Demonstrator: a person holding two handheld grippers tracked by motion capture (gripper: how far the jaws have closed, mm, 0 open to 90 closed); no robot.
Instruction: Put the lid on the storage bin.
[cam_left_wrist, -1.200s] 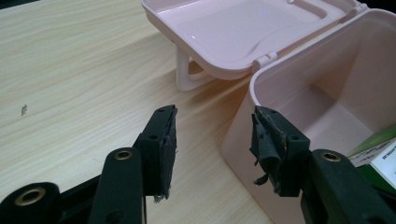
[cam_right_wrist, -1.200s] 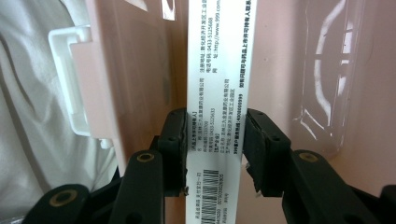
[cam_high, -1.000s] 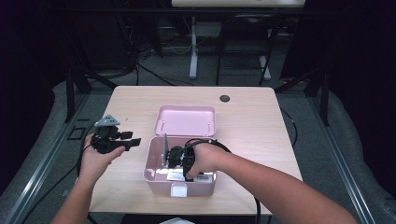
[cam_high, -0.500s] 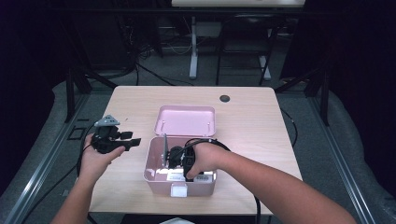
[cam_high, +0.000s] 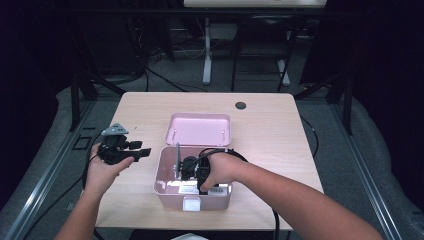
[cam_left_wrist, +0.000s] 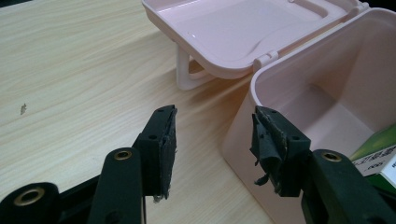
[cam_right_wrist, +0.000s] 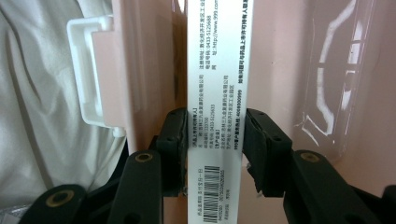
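An open pink plastic box (cam_high: 169, 196) stands near the table's front edge, its lid (cam_high: 200, 129) folded back flat behind it. My right gripper (cam_high: 193, 172) reaches down inside the box. In the right gripper view its jaws (cam_right_wrist: 215, 135) are shut on both sides of a narrow white printed carton (cam_right_wrist: 217, 70) with a barcode, held close to the box's pink wall (cam_right_wrist: 140, 70) and white latch (cam_right_wrist: 88, 70). My left gripper (cam_high: 142, 150) hovers open just left of the box; its jaws (cam_left_wrist: 214, 140) are wide apart and empty beside the box's outer wall (cam_left_wrist: 243, 140). A green and white pack (cam_left_wrist: 379, 150) lies inside.
The wooden table (cam_high: 275, 140) has a small black round spot (cam_high: 241, 105) at its far right. Cables trail from both grippers off the front edge. White cloth (cam_right_wrist: 42, 140) shows beyond the box's front. Dark frames and desk legs stand past the far edge.
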